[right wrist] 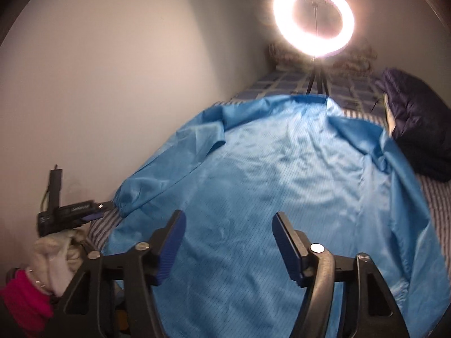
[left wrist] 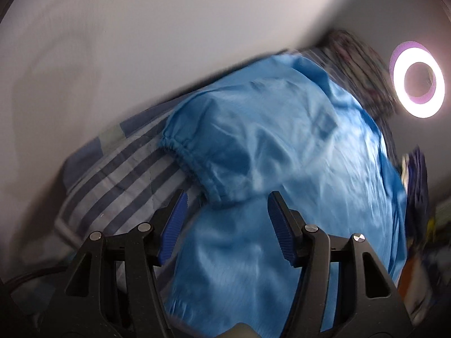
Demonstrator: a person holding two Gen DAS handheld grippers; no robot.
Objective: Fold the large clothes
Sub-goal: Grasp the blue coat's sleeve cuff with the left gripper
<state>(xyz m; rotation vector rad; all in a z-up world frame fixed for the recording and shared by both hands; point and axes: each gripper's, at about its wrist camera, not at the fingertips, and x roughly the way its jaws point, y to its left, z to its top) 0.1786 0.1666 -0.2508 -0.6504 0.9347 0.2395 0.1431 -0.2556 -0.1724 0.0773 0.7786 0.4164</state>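
Ring light (right wrist: 313, 18), striped bedsheet (left wrist: 112, 174), dark quilted jacket (right wrist: 420, 129)

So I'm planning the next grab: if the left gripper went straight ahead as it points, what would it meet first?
Probably the blue jacket: the open left gripper points at its elastic-cuffed sleeve, though depth is unclear.

Ring light (right wrist: 313, 18), grey wall (right wrist: 126, 84), striped bed (left wrist: 112, 174)

Blue jacket (right wrist: 282, 183) hem cut off at bottom edge; patterned bedding (left wrist: 360, 64) motion-blurred, unidentifiable.
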